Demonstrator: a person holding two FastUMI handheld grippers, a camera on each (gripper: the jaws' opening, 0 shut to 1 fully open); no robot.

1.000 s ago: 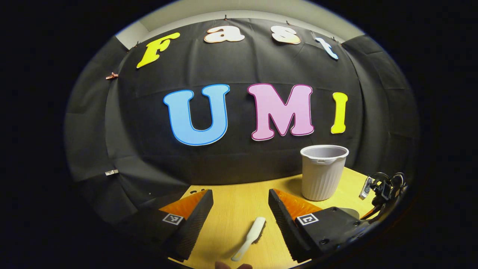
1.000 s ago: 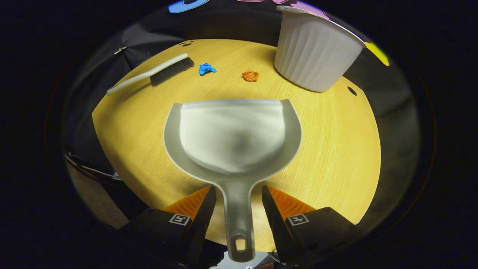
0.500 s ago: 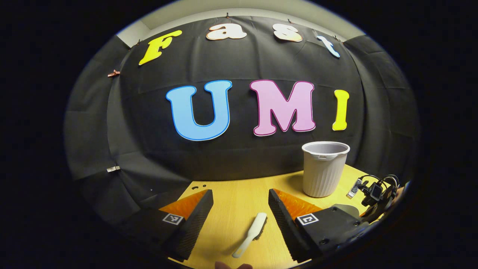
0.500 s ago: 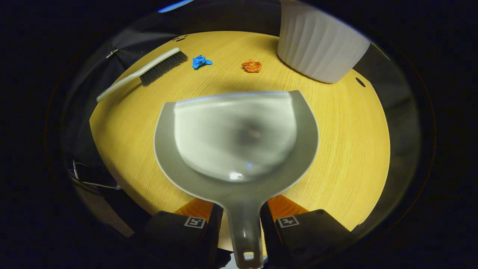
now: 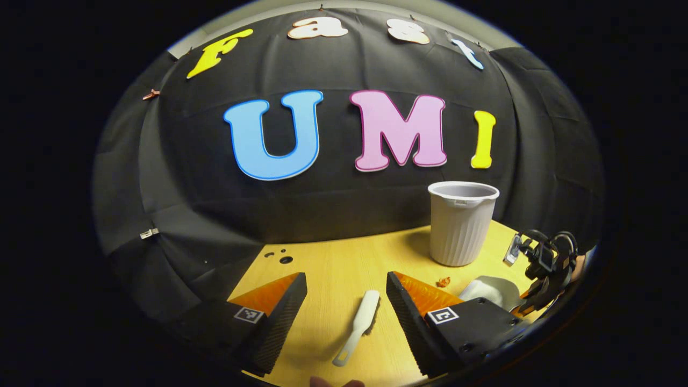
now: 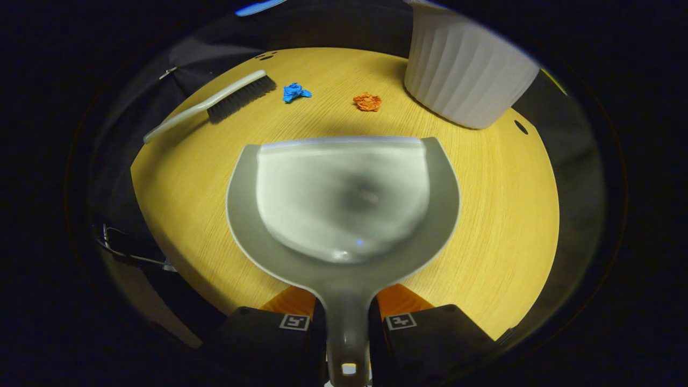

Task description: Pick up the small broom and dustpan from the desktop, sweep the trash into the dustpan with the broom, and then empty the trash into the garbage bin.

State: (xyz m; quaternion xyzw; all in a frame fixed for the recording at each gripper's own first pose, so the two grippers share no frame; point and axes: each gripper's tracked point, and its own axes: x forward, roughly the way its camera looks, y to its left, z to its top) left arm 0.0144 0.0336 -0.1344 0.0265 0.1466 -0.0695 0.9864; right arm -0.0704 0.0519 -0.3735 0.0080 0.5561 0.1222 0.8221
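Observation:
In the right gripper view, a grey dustpan (image 6: pixel 344 199) lies flat on the yellow desktop (image 6: pixel 494 215), and my right gripper (image 6: pixel 346 309) is shut on its handle. Beyond the pan lie a crumpled blue scrap (image 6: pixel 294 92) and an orange scrap (image 6: pixel 367 101). The small broom (image 6: pixel 215 105) lies at the far left, bristles toward the scraps. In the left gripper view, my left gripper (image 5: pixel 346 282) is open above the table, and the broom (image 5: pixel 357 328) lies below between its fingers, untouched. The dustpan (image 5: pixel 492 290) and the right gripper (image 5: pixel 543 263) show at the right.
A white ribbed garbage bin (image 6: pixel 467 75) stands upright at the back right of the desktop, also seen as the bin (image 5: pixel 461 223) in the left gripper view. Small holes (image 5: pixel 285 259) mark the table's far left corner. Cables (image 6: pixel 123 247) hang off the left edge.
My right gripper's fingers have closed onto the dustpan handle. The left gripper has tipped down a little, so more of the desktop and the orange scrap show.

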